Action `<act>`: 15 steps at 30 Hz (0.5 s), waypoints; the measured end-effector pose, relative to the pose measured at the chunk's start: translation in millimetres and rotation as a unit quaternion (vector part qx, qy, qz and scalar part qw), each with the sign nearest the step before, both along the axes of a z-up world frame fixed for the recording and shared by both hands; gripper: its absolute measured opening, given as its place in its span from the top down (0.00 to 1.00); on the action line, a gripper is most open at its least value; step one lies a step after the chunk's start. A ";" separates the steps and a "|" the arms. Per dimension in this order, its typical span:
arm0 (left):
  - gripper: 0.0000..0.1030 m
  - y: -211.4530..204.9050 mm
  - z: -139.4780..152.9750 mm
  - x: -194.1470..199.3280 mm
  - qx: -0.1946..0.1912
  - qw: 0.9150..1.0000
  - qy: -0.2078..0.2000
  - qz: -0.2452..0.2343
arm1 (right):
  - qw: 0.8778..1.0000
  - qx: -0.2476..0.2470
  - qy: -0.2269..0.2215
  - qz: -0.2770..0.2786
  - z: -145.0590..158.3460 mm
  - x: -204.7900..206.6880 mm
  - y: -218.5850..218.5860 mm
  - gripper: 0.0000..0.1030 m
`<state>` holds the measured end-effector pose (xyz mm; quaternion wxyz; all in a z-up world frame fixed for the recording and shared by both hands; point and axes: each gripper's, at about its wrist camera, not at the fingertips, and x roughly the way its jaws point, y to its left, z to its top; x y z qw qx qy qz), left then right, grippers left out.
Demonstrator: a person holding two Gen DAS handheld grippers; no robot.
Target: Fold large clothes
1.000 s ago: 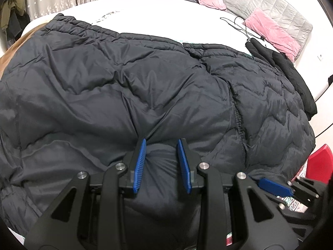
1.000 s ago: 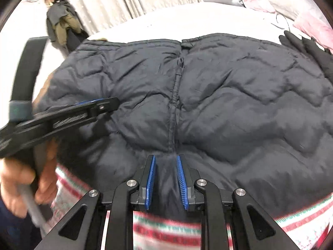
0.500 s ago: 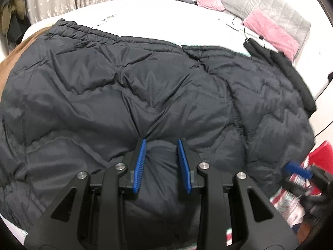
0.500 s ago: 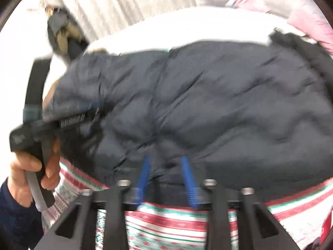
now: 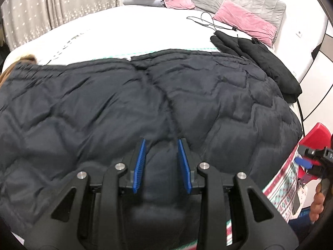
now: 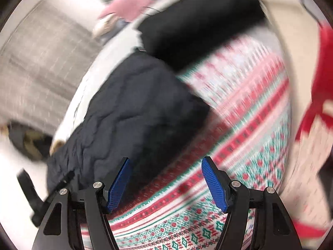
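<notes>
Garment: the dark quilted coat [image 5: 129,108] lies spread wide on the bed [image 5: 124,27], filling the middle of the left wrist view from 9 o'clock to 3 o'clock, its centre seam running up toward 12 o'clock.
Near edge: the coat's near part bunches up at 6 o'clock, where it is gathered and lifted.
Left gripper [image 5: 162,164]: its fingers stand partly closed and pinch a thick fold of the coat's near edge; the padding fills the gap between the blue pads.
Right gripper [image 6: 166,184]: its jaws have just been opening and now stand wide, with nothing between them; only the patterned red, white and green blanket [image 6: 239,108] shows under them. The coat sits off at 10 o'clock in this blurred view, apart from the fingers.
Right gripper from the left view: seen at 3 o'clock at the frame edge [image 5: 312,160], beside the coat's right end and clear of it.
Other clothing: a black garment [image 5: 262,58] lies at 1 o'clock, just beside the coat's far right corner.
Done, as I judge it: little; the coat looks laid out flat in one wide layer, and no finished fold shows.
Left to do: probably take a fresh hold with the free gripper, bring the edge over, then fold down to a compact stack.
</notes>
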<state>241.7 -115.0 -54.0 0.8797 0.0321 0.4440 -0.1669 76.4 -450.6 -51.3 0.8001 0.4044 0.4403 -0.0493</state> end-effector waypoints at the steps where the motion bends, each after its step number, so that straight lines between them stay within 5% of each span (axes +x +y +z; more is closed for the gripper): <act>1: 0.67 -2.6 0.9 3.9 -0.002 1.000 -0.005 -0.001 | 1.000 0.016 0.004 -0.011 -6.9 -1.1 -5.0 0.31; 5: 0.67 -5.5 -9.3 18.5 -0.011 1.000 0.005 0.007 | 0.997 0.059 0.002 -0.043 -26.2 -2.6 -16.3 0.31; 10: 0.67 -19.6 -31.7 16.2 0.057 0.998 -0.004 -0.009 | 0.997 0.061 -0.038 -0.042 -22.5 4.6 -7.7 0.31; 15: 0.67 -18.8 -34.5 18.3 0.057 0.998 0.010 -0.008 | 0.994 0.067 -0.062 -0.054 -22.6 19.6 9.9 0.31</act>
